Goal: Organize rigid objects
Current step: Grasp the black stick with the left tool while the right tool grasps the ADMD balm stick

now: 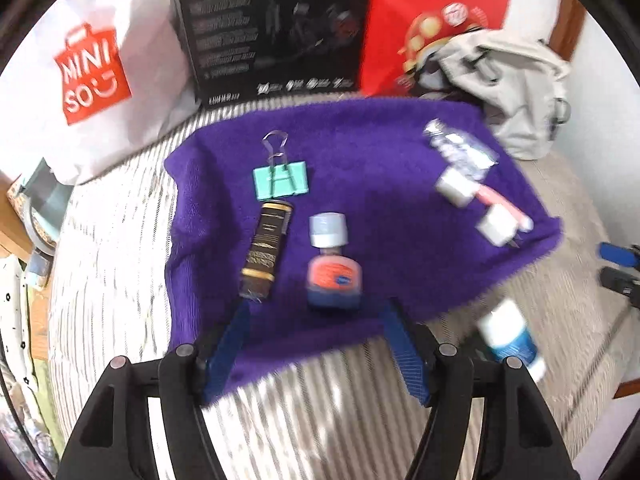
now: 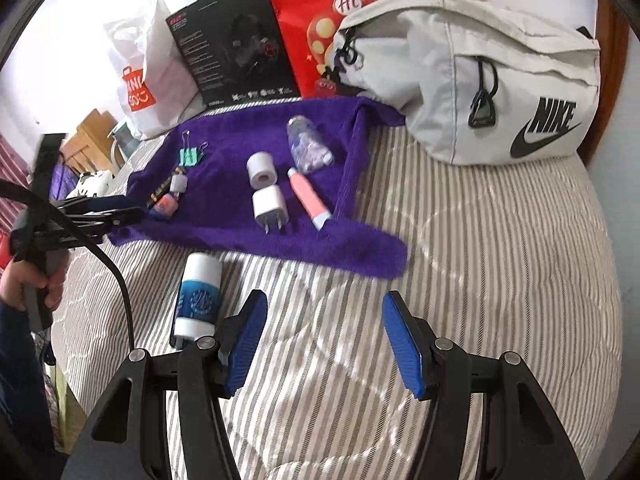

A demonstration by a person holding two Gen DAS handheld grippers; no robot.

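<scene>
Spreading ahead of both tongs, the purple towel (image 2: 280,236) holds a white charger plug (image 2: 269,205), pink tube (image 2: 310,196) and teal binder clip (image 1: 281,181). Left gripper (image 1: 316,320) gapes empty before a small orange bottle (image 1: 333,268); right gripper (image 2: 325,320) gapes empty, a blue-and-white bottle (image 2: 198,300) just left.

Striped bed (image 2: 480,280) carries purple towel (image 2: 248,240); blue-white glue stick (image 2: 198,300) just off towel's near edge; grey Nike bag (image 2: 480,80), black box (image 2: 236,52), red bag (image 2: 320,20), white Miniso bag (image 2: 148,80) behind towel.
</scene>
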